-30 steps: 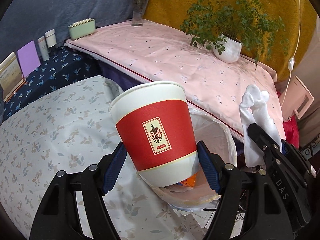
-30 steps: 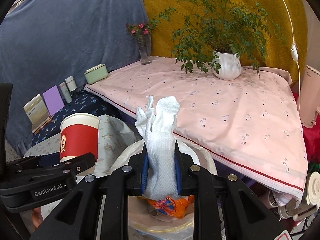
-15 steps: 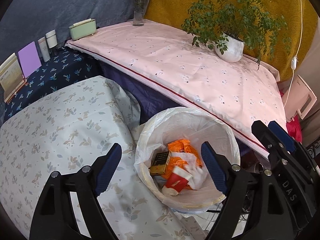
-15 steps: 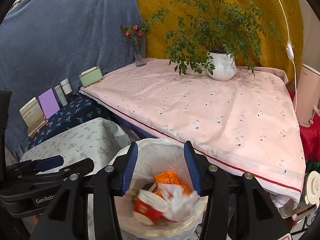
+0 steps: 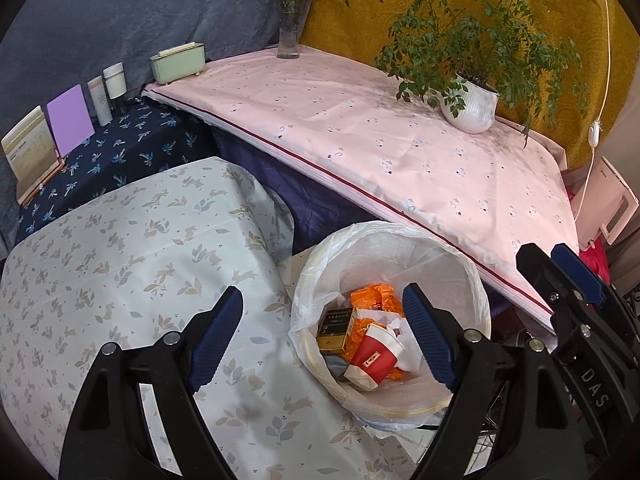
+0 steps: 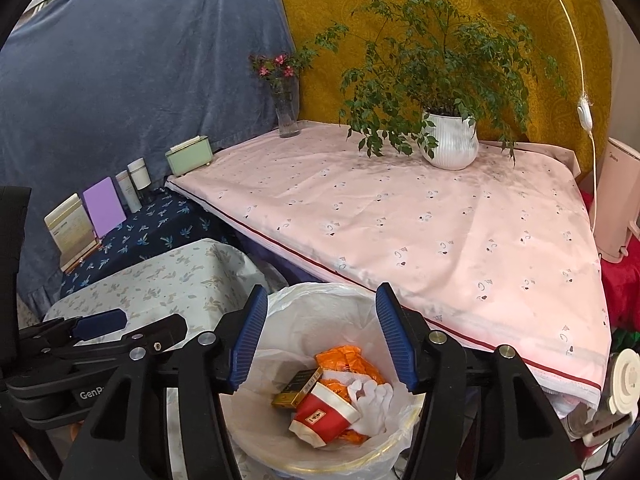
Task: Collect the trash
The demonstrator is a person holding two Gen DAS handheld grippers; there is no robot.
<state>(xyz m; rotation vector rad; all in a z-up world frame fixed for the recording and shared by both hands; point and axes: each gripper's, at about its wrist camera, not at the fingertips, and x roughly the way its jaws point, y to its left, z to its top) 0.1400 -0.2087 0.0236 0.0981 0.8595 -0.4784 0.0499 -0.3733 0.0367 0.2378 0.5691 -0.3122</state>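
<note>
A bin lined with a white bag (image 5: 460,264) (image 6: 320,300) stands between the tables. Inside lie the red paper cup (image 5: 376,354) (image 6: 322,414) on its side, a white glove (image 6: 370,398), orange wrappers (image 5: 370,298) (image 6: 346,360) and a dark gold box (image 5: 336,330) (image 6: 298,390). My left gripper (image 5: 322,340) hangs open over the bin's left rim, nothing between its fingers. My right gripper (image 6: 322,340) is above the bin with its jaws still opening and empty. In the left wrist view the right gripper (image 5: 560,276) shows at the right edge.
A floral grey cloth table (image 5: 120,260) lies left of the bin. Behind it is a pink cloth table (image 5: 380,132) with a potted plant (image 5: 472,106), a flower vase (image 5: 289,36) and a green box (image 5: 178,62). Cards and bottles (image 5: 66,120) stand on a navy cloth.
The left gripper let go of the red cup and the right gripper let go of the white glove; both dropped into the bin. Both grippers' jaws have widened.
</note>
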